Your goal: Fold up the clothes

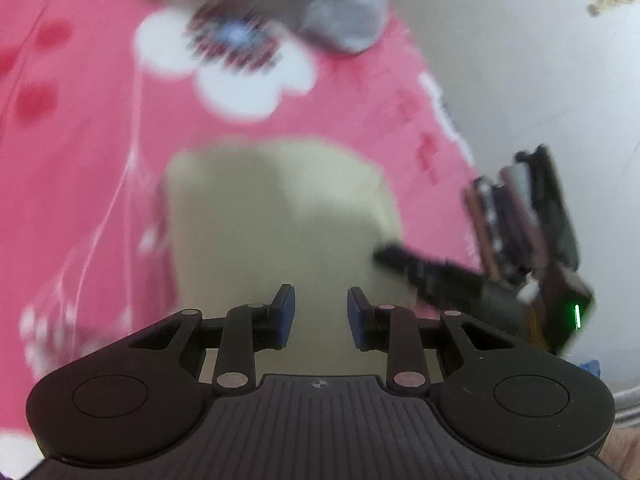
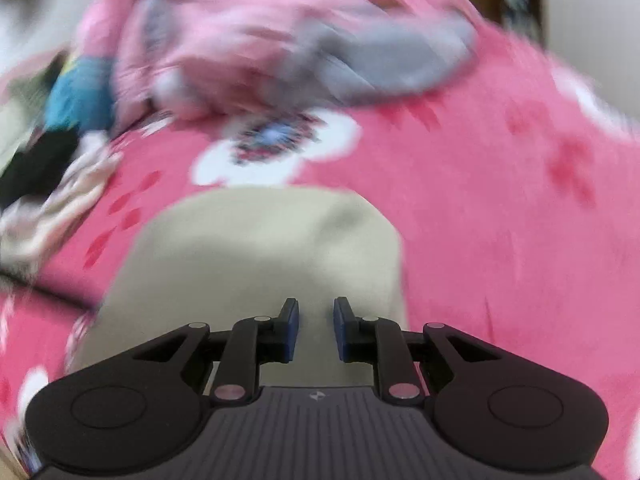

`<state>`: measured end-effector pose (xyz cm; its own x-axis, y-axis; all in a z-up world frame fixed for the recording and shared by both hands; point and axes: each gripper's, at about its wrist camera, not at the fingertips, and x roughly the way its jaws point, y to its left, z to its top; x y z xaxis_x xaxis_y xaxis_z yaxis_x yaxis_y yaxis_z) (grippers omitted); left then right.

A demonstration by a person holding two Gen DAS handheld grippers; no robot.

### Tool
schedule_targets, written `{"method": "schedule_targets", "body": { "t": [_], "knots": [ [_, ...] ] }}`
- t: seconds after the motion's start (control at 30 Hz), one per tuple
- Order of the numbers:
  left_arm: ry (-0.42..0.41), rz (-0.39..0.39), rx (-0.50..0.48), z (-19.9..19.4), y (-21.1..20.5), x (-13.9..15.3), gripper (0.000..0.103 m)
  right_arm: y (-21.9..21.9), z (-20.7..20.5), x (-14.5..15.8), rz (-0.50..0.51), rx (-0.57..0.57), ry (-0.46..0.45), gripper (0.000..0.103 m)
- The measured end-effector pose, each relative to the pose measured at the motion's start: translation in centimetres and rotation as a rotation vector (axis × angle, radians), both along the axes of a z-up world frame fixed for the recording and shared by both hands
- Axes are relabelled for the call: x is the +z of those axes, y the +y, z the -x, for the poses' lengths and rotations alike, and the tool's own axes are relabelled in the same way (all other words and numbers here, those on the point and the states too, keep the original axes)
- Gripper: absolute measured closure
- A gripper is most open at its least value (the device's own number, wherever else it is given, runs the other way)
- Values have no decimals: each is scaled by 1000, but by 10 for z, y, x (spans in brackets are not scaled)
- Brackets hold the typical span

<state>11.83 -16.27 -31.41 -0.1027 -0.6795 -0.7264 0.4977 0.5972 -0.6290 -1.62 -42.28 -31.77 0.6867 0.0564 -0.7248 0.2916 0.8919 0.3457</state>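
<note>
A folded beige garment [image 1: 276, 216] [image 2: 256, 256] lies flat on the pink flowered bedsheet [image 1: 80, 140] [image 2: 500, 220]. My left gripper [image 1: 321, 300] hovers over its near end, open, with nothing between the blue pads. My right gripper [image 2: 316, 312] is also above the near part of the garment; a narrow gap shows between its pads and no cloth is in it. In the left wrist view the right gripper [image 1: 394, 258] reaches in from the right, its tips at the garment's right edge. Both views are blurred.
A heap of pink and grey clothes [image 2: 280, 40] [image 1: 340, 12] lies at the far side of the bed. Blue [image 2: 80, 92] and black [image 2: 36, 164] garments lie at the left. The bed's right edge drops to a pale floor [image 1: 520, 60].
</note>
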Motion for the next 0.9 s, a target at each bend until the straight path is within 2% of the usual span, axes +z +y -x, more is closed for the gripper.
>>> {"method": "schedule_targets", "body": {
  "t": [0.03,0.1,0.2,0.23,0.27,0.33,0.37,0.4,0.43,0.47,0.5,0.6,0.67,0.7,0.8,0.9],
  "knots": [
    [7,7,13,4,5,-6,75,-12,5,-9,-71,-31,-14,86],
    [9,41,38,5,11,-8,75,-29,12,-7,-164,-79,-15,86],
    [8,67,79,3,19,-7,74,-34,19,2,2,-142,80,86],
    [4,71,94,1,24,-5,73,-43,25,-1,5,-194,111,86],
    [-2,72,109,0,30,-3,72,-54,33,-5,-43,-271,136,86],
    [-10,65,135,-3,40,-1,61,-72,48,-8,-141,-384,149,85],
    [-10,59,147,-4,46,-1,49,-78,55,-8,-191,-421,139,84],
    [-8,53,161,-3,51,-4,43,-79,58,-8,-246,-427,116,83],
    [0,50,170,-5,56,-7,38,-81,60,-9,-301,-432,94,77],
    [13,49,174,-6,60,-11,37,-82,60,-12,-353,-426,77,71],
    [30,49,175,-8,62,-17,36,-82,59,-15,-403,-420,60,59],
    [92,62,174,-16,61,-37,36,-84,45,-27,-502,-383,23,55],
    [149,88,169,-22,55,-52,36,-86,36,-35,-565,-356,9,47],
    [177,104,163,-24,53,-58,36,-89,28,-42,-602,-338,16,38],
    [241,117,141,-26,44,-76,32,-88,15,-51,-651,-267,37,36],
    [330,144,171,-24,43,-94,28,-81,29,-57,-725,-209,67,36]
  ]
}}
